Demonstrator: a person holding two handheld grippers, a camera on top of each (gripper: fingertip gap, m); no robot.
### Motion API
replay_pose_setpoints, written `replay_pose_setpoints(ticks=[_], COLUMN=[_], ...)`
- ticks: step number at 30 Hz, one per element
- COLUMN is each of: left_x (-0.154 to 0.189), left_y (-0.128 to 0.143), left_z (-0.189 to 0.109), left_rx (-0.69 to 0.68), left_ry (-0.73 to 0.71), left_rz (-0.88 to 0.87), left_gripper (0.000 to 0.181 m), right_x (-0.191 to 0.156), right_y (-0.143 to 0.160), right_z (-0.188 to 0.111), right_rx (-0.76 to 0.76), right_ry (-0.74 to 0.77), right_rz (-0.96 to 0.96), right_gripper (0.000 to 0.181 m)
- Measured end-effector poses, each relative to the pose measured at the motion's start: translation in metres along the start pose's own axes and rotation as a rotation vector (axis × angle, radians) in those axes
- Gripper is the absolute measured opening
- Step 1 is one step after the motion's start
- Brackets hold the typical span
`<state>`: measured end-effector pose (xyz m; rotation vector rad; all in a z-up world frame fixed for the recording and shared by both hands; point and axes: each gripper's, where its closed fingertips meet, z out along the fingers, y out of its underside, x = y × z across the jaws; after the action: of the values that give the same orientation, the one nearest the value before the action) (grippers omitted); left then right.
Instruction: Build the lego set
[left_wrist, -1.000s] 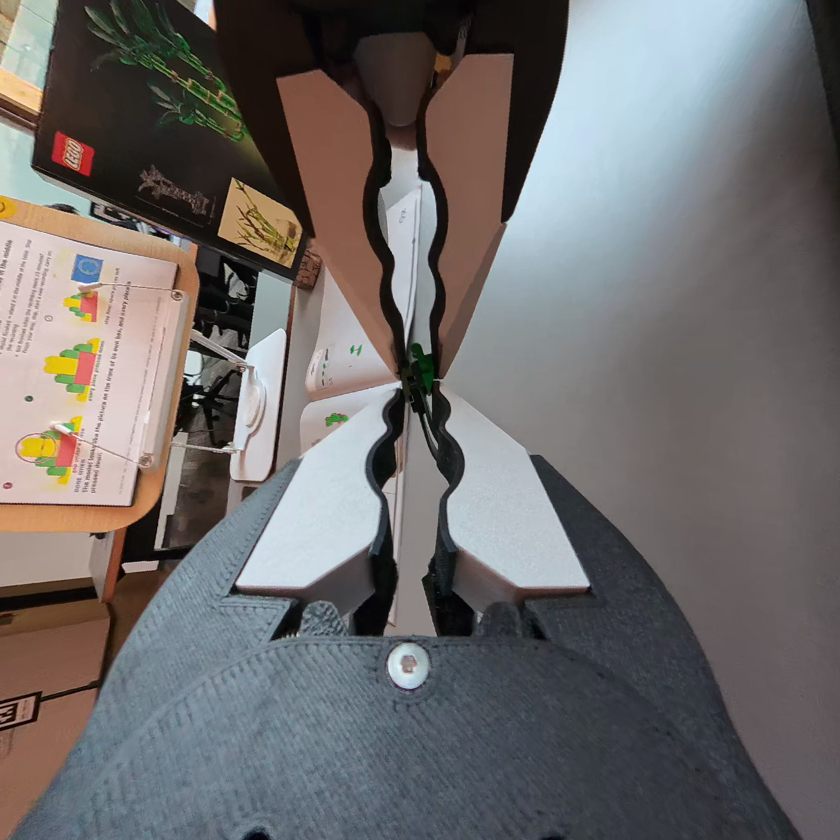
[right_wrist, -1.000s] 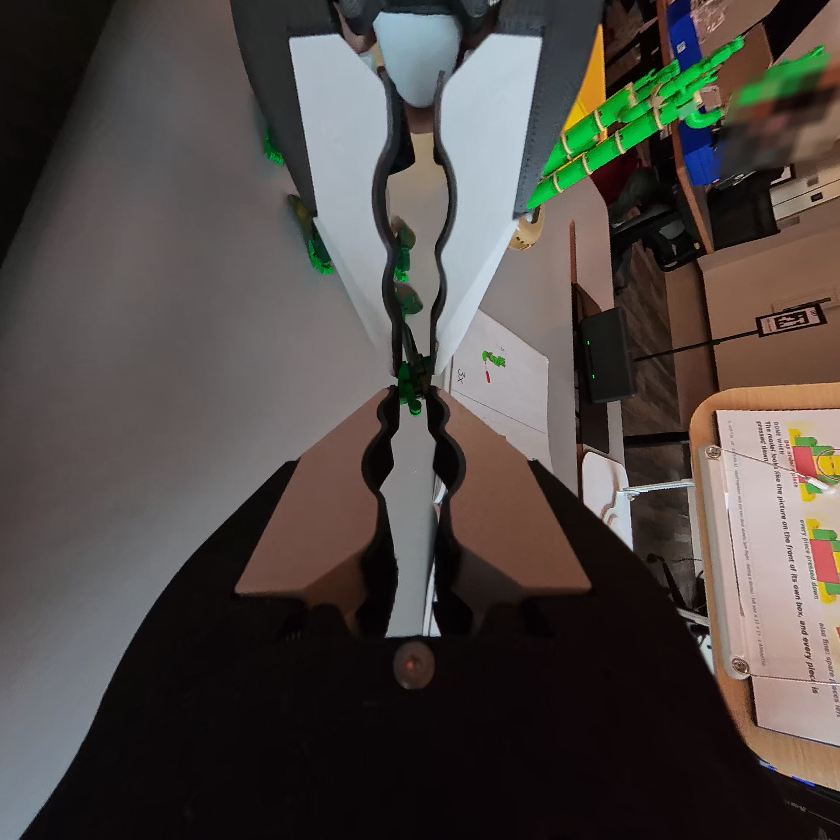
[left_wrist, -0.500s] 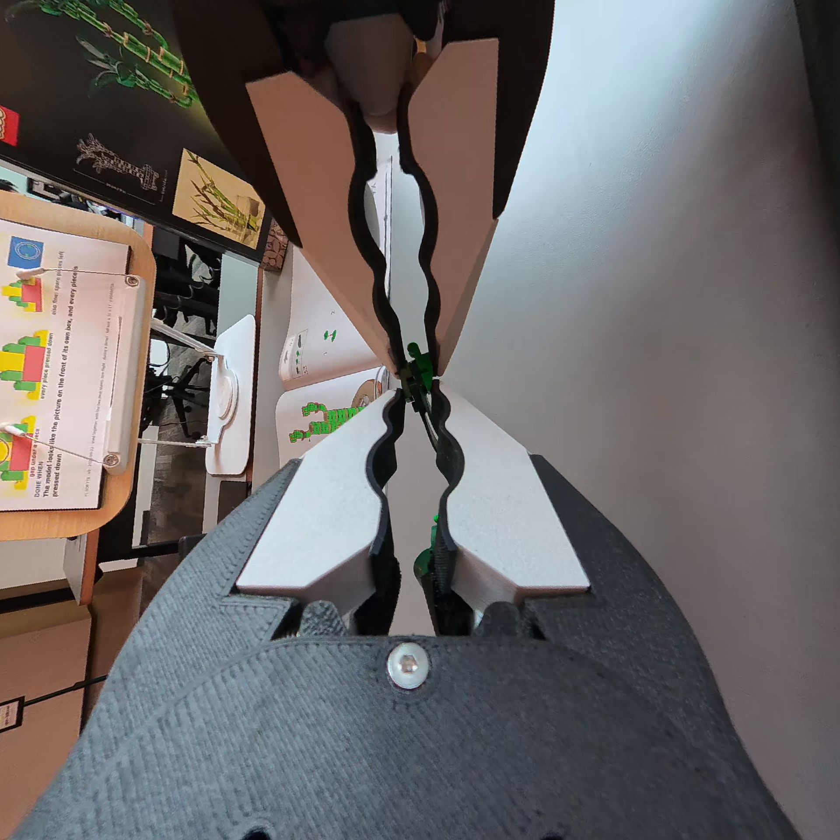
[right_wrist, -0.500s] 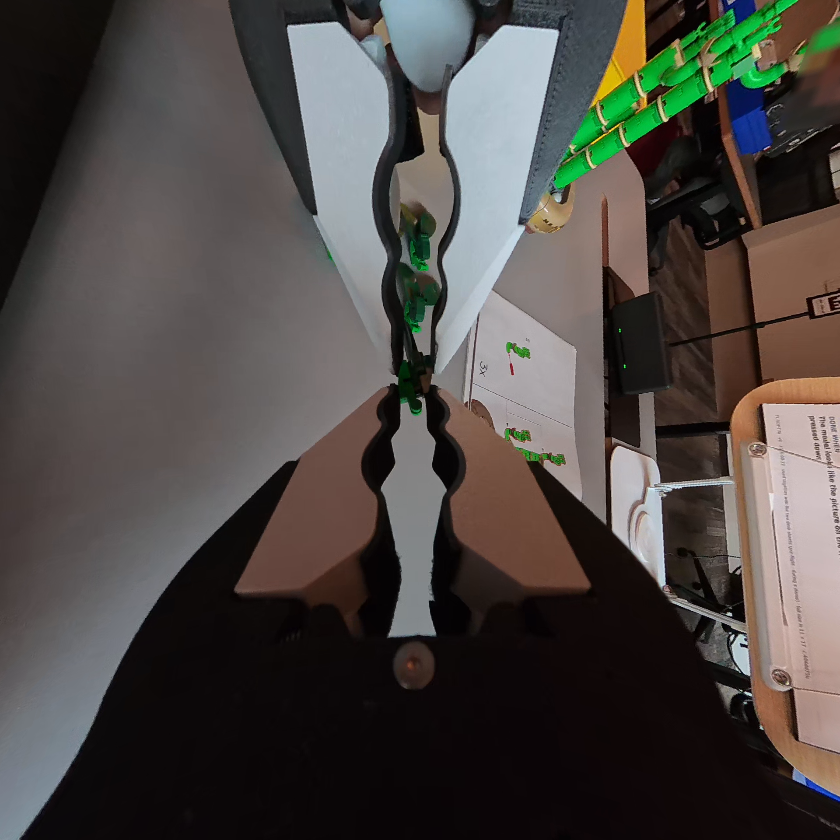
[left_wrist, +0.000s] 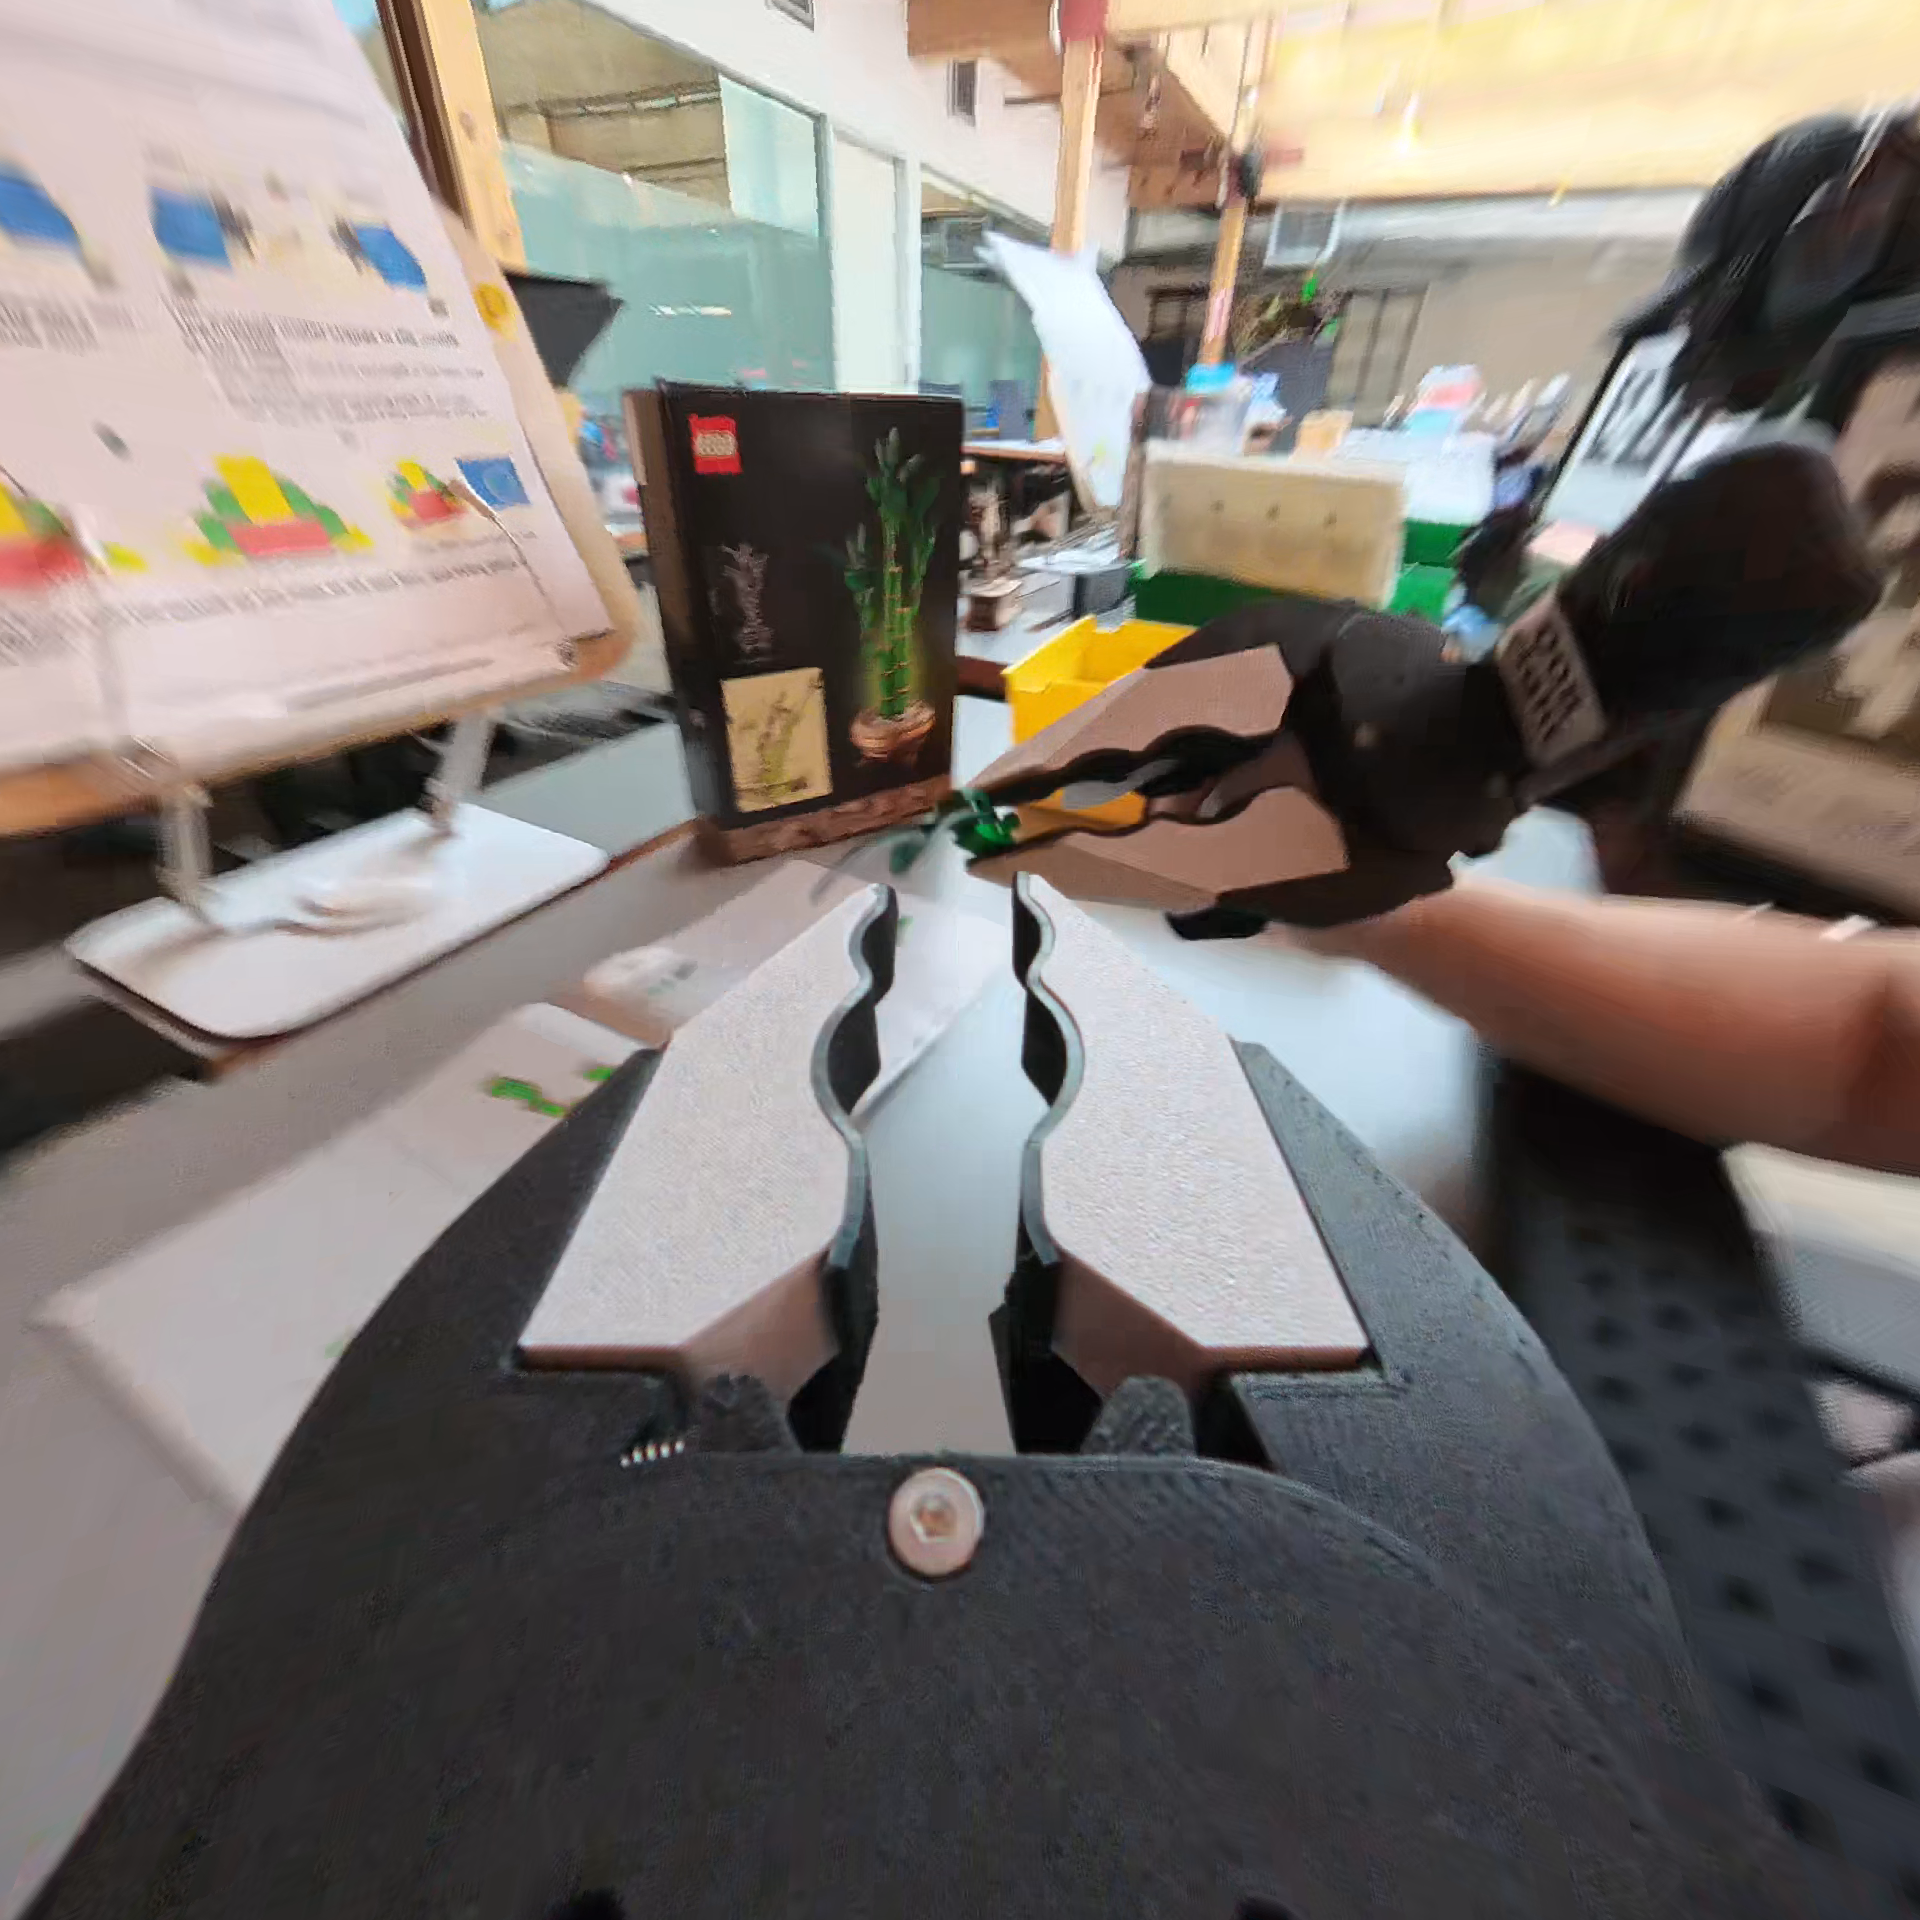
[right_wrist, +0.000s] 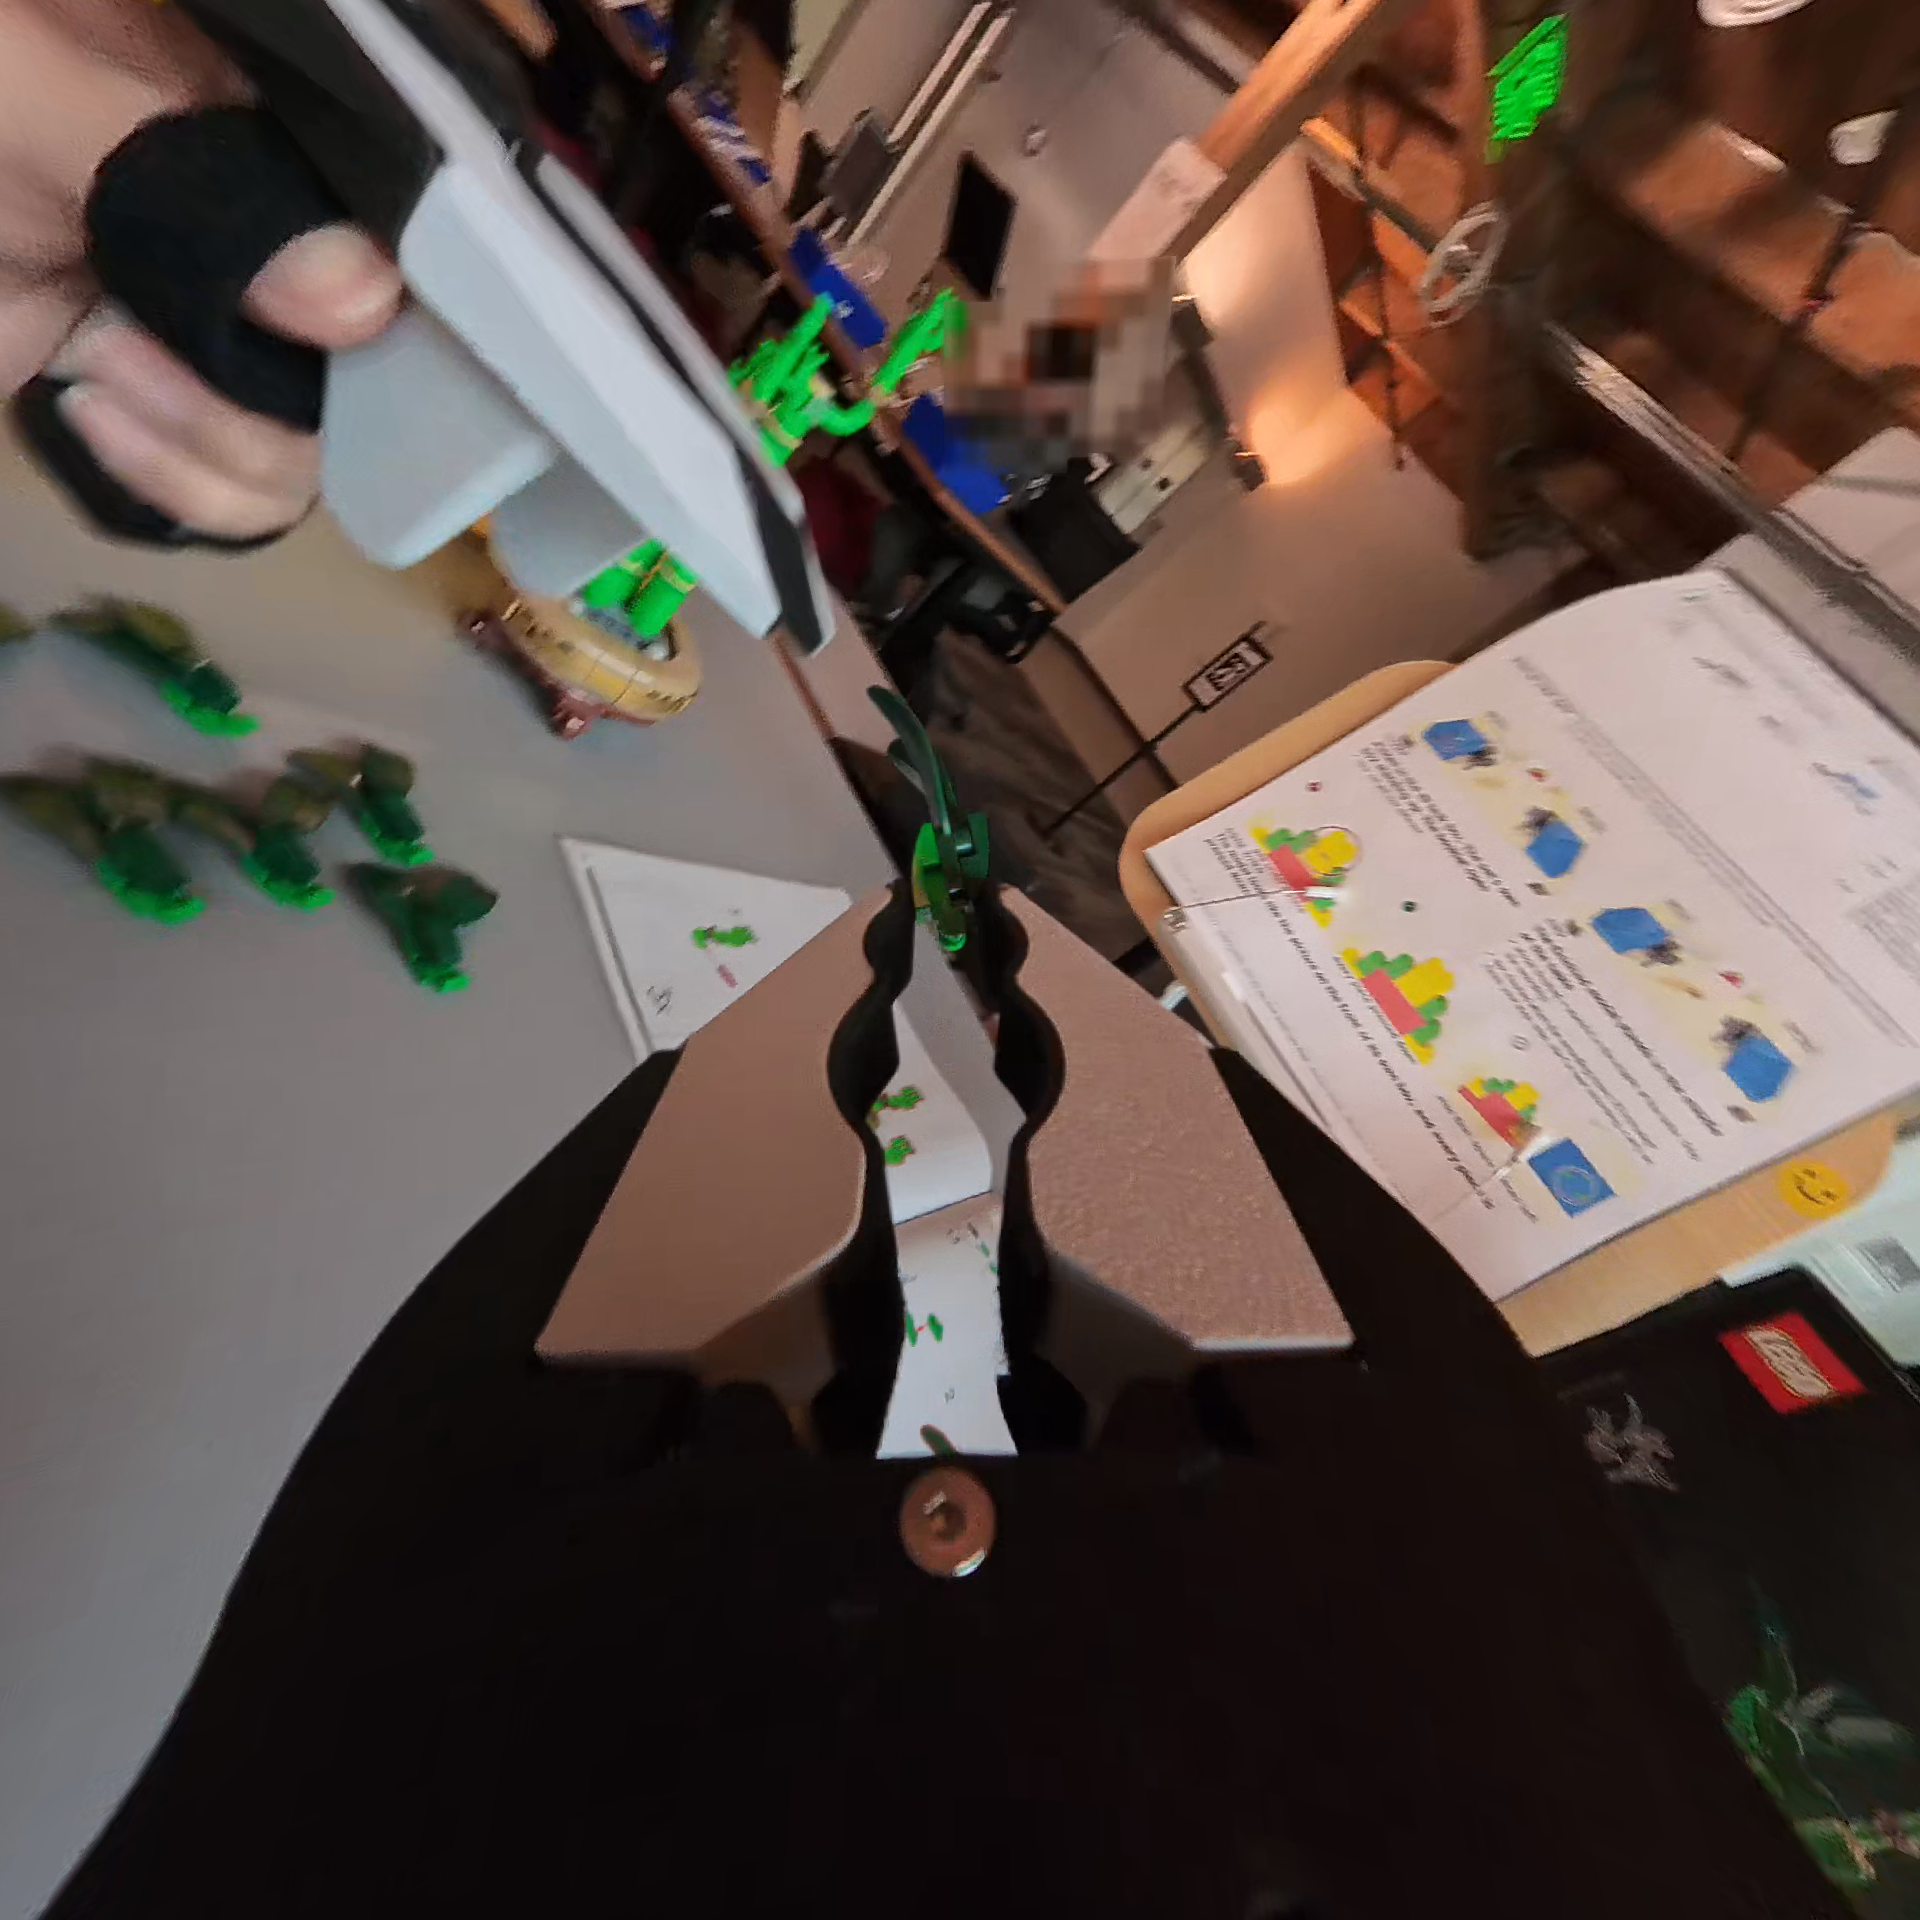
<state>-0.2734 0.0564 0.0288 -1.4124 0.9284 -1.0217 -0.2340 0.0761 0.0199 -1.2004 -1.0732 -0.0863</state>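
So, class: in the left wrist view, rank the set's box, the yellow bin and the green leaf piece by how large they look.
1. Set's box, largest.
2. Yellow bin, partly hidden by the right gripper.
3. Green leaf piece, smallest.

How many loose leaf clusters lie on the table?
5 leaf clusters, left in the right wrist view: one farthest, three in a row, one by the booklet. The frame edge may hide more.

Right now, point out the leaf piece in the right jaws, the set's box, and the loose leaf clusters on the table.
leaf piece (right_wrist: 943, 868), right wrist view, on its green base.
box (left_wrist: 805, 613), left wrist view, middle of its black front.
leaf clusters (right_wrist: 275, 831), right wrist view, on one middle cluster.
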Motion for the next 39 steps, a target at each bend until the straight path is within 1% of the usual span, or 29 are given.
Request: replay_pose_setpoints(ticks=[2,4,6,9,10,11,12,13,18,19,20,21,23,24,28,32,35,36,37,38,39], left_x=[0.0,0.005,0.014,0.012,0.011,0.01,0.009,0.009,0.009,0.007,0.005,0.004,0.007,0.007,0.005,0.003,0.0,0.0,0.0,0.0,0.0], left_y=[0.008,0.011,0.009,0.007,0.004,0.001,-0.001,-0.002,-0.002,-0.002,-0.002,-0.002,-0.002,-0.002,-0.002,-0.002,-0.004,-0.006,-0.007,-0.008,-0.007], left_z=[0.005,0.011,0.016,0.018,0.017,0.015,0.014,0.013,0.013,0.014,0.014,0.013,0.014,0.014,0.012,0.012,0.009,0.007,0.005,0.004,0.003], left_rx=[-0.014,0.007,0.05,0.094,0.118,0.146,0.169,0.179,0.18,0.186,0.194,0.2,0.195,0.192,0.19,0.2,0.218,0.218,0.214,0.201,0.185], left_ry=[0.038,0.098,0.182,0.202,0.2,0.2,0.194,0.192,0.191,0.183,0.172,0.173,0.192,0.188,0.169,0.17,0.183,0.203,0.23,0.251,0.263], left_rz=[-0.158,-0.278,-0.366,-0.428,-0.434,-0.437,-0.437,-0.432,-0.41,-0.417,-0.427,-0.429,-0.417,-0.407,-0.363,-0.357,-0.393,-0.411,-0.43,-0.443,-0.445], left_gripper=[0.014,0.014,0.019,0.023,0.022,0.013,0.009,0.008,0.012,0.017,0.026,0.026,0.015,0.013,0.01,0.008,0.006,0.006,0.005,0.005,0.005], right_x=[0.004,0.003,-0.002,-0.006,-0.006,-0.008,-0.008,-0.008,-0.008,-0.008,-0.009,-0.011,-0.013,-0.013,-0.015,-0.015,-0.023,-0.027,-0.028,-0.028,-0.029], right_y=[-0.011,-0.019,-0.024,-0.028,-0.028,-0.028,-0.03,-0.031,-0.03,-0.03,-0.03,-0.03,-0.031,-0.032,-0.033,-0.032,-0.03,-0.033,-0.035,-0.036,-0.036], right_z=[-0.001,0.0,0.003,0.007,0.008,0.009,0.009,0.009,0.009,0.009,0.009,0.01,0.011,0.01,0.012,0.013,0.017,0.016,0.015,0.013,0.011], right_rx=[0.028,0.033,0.032,0.037,0.037,0.041,0.053,0.06,0.075,0.078,0.083,0.08,0.077,0.077,0.088,0.112,0.119,0.144,0.167,0.182,0.199], right_ry=[0.063,0.101,0.115,0.147,0.151,0.145,0.148,0.151,0.138,0.131,0.125,0.124,0.126,0.134,0.143,0.133,0.089,0.06,0.027,-0.016,-0.086], right_rz=[0.01,0.012,0.021,0.029,0.033,0.04,0.042,0.042,0.072,0.077,0.082,0.08,0.057,0.054,0.064,0.133,0.147,0.143,0.154,0.191,0.248], right_gripper=[0.01,0.01,0.01,0.01,0.01,0.01,0.01,0.01,0.01,0.01,0.01,0.01,0.01,0.01,0.01,0.011,0.025,0.031,0.032,0.027,0.025])
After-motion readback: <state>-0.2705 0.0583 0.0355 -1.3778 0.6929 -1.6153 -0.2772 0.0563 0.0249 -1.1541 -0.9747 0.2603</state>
